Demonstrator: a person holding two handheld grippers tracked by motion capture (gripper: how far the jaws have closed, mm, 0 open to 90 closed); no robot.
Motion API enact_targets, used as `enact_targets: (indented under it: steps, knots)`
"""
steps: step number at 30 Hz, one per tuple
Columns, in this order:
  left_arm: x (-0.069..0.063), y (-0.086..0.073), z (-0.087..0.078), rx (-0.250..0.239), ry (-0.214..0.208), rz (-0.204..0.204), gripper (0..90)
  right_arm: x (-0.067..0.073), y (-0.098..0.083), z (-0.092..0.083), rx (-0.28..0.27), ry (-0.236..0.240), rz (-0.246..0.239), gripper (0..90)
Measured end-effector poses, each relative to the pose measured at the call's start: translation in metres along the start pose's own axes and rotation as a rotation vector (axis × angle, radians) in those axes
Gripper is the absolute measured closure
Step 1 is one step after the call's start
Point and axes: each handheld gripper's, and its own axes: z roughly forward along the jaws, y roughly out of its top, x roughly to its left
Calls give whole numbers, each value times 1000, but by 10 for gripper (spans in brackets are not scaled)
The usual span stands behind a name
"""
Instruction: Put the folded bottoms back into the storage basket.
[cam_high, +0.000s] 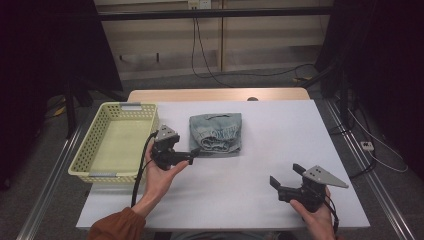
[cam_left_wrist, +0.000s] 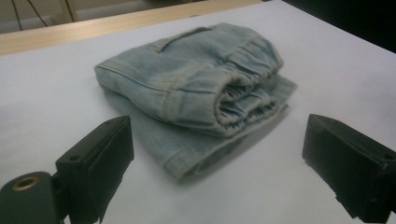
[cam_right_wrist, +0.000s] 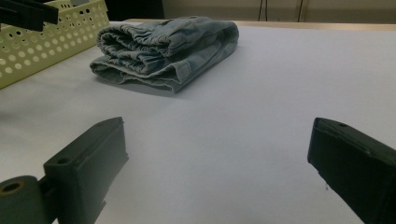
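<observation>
A folded pair of light blue jeans lies on the white table top, elastic waistband toward the person. My left gripper is held level just left of the jeans' near left corner. In the left gripper view the jeans are close, and their near corner reaches in between the wide-apart jaws of the left gripper without touching the pads. My right gripper rests open near the table's front right, nothing between its jaws. The right gripper view looks past the right gripper to the jeans farther off.
A pale yellow perforated basket stands at the table's left side, its wall left of the jeans in the right gripper view. Bare wood of the table runs along the far edge. Cables hang behind the table.
</observation>
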Motion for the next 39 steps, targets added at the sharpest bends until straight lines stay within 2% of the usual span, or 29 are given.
enact_targets:
  steps: [4, 7, 9, 13, 19, 22, 23, 25, 26, 27, 29, 30, 32, 36, 39]
  knots:
    - [3, 4, 6, 8, -3, -20, 89, 0, 0, 0, 4, 3, 4, 47]
    - [6, 8, 12, 13, 18, 4, 96, 0, 0, 1, 9, 6, 3, 47]
    - [9, 12, 17, 24, 17, -18, 99, 0, 0, 1, 10, 7, 4, 47]
    - [10, 18, 24, 36, 38, -15, 100, -1, 0, 1, 13, 9, 5, 47]
    - [19, 29, 38, 42, 47, -48, 116, -1, 0, 1, 16, 12, 6, 47]
    - [22, 32, 43, 59, 50, -49, 117, -1, 0, 1, 16, 15, 3, 47]
    - [22, 35, 48, 55, 73, -42, 117, -1, -1, 2, 17, 16, 4, 46]
    - [23, 36, 51, 55, 69, -50, 116, -1, -1, 2, 18, 16, 5, 46]
    - [26, 38, 56, 76, 59, -67, 116, -1, -1, 2, 19, 17, 3, 45]
    - [26, 38, 56, 76, 59, -67, 119, -1, -1, 2, 20, 17, 3, 45]
    - [29, 40, 60, 81, 78, -75, 121, -1, -1, 2, 22, 20, 2, 45]
    - [33, 41, 64, 78, 81, -95, 125, -1, -1, 2, 24, 21, 4, 45]
    - [37, 42, 69, 92, 85, -107, 128, -1, -1, 2, 27, 23, 8, 45]
    - [41, 46, 76, 109, 99, -94, 142, -1, -1, 2, 31, 25, 9, 45]
    - [47, 49, 85, 130, 100, -113, 156, -1, -1, 2, 29, 28, 9, 45]
